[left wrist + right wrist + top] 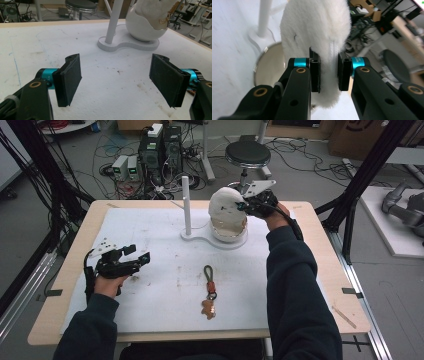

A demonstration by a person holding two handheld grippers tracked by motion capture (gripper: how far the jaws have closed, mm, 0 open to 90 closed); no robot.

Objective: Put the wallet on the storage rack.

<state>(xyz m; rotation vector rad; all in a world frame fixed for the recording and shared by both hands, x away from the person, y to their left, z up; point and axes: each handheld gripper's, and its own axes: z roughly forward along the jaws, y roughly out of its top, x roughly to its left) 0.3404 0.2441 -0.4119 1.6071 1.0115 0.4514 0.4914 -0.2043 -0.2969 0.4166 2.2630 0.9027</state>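
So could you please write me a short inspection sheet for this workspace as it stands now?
Surface: white foam mat on a wooden table, with brown stains.
Job's things: white fluffy plush pouch held over a white egg-shaped bowl on a white base with an upright post.
Clutter: brown keyring charm with a green cord loop on the mat.
Grippers: left gripper open, empty; right gripper shut on the pouch.
Cables: tangled on the floor beyond the table.
Surroundings: black round stool, computer towers.

The white plush (pixel 317 30) is cut off by the top edge.
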